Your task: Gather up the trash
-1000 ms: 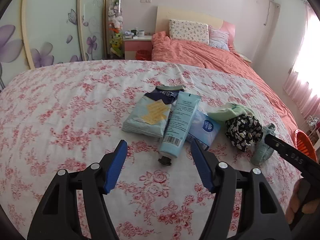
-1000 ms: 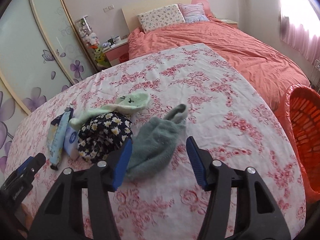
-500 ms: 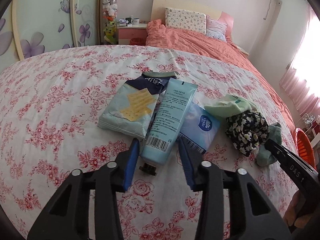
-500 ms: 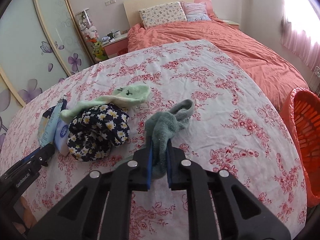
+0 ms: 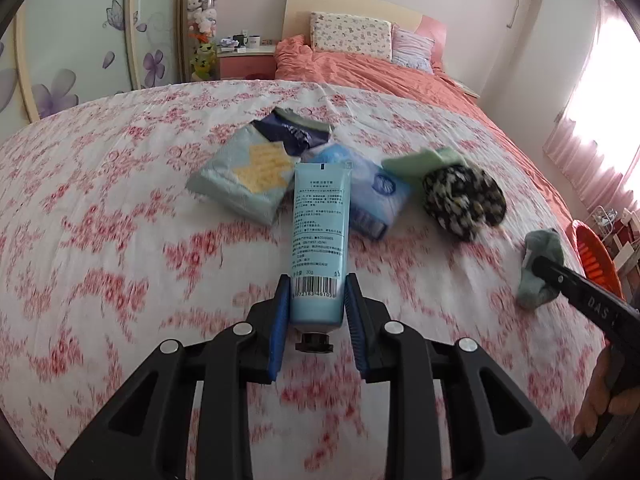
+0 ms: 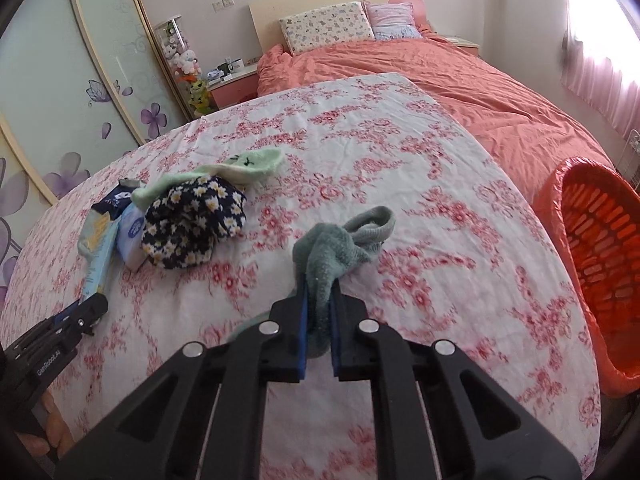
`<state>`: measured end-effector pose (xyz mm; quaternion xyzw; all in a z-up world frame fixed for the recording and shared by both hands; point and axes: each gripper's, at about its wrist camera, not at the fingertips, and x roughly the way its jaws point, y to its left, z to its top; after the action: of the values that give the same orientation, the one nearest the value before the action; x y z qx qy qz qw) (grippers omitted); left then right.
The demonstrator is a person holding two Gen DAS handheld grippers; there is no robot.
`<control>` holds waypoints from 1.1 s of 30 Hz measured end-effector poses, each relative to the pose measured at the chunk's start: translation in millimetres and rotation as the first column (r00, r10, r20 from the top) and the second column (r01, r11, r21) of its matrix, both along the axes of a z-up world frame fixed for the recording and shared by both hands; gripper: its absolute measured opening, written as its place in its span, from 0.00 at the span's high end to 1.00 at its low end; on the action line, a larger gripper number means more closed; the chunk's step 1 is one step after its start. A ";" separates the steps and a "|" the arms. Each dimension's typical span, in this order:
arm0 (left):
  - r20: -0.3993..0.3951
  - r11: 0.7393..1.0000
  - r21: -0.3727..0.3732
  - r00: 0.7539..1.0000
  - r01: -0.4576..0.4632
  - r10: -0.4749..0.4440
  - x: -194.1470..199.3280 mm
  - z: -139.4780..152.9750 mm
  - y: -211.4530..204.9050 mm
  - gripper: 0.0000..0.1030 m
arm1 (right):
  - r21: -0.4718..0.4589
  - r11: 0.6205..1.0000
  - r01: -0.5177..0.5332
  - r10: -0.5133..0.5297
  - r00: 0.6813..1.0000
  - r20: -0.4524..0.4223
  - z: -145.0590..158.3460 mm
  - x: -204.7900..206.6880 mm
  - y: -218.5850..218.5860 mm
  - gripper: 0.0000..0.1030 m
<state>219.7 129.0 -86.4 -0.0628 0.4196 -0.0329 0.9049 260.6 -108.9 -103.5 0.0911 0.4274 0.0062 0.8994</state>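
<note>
While L claw (image 5: 316,300) jaws have just been closing, blue pads now press both sides of light-blue tube (image 5: 319,236) near capped end; tube's far end lies over snack packet (image 5: 244,176) and blue tissue pack (image 5: 376,196) on floral table (image 5: 100,220). Daisy-print cloth (image 5: 464,200) to right, R claw beyond w/ grey sock (image 5: 540,272).

R wrist view: R claw (image 6: 318,312) jaws clamped tight on grey sock, far end of sock draped on table. Orange basket (image 6: 592,264) at right, beside table edge. L claw at lower left.
</note>
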 end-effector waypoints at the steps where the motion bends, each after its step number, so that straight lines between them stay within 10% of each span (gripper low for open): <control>1: -0.001 1.000 0.004 1.000 -0.001 0.001 -2.4 0.0 -0.6 0.73 | -0.003 1.000 0.000 0.000 1.000 0.002 0.7 -2.7 -1.3 0.91; 7: -0.004 0.998 0.007 0.998 -0.060 0.061 5.4 1.3 2.3 0.56 | 0.015 1.000 0.018 -0.018 1.000 -0.003 -1.7 -2.4 -4.7 0.82; 33: -0.001 0.996 0.012 0.996 -0.092 0.092 14.3 0.1 2.0 0.56 | -0.030 0.999 0.027 -0.027 1.000 -0.002 -7.1 3.9 3.3 0.70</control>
<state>234.0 131.0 -86.3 -0.0767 0.4174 0.0117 0.9054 264.5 -105.7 -110.5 0.0833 0.4274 -0.0125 0.9002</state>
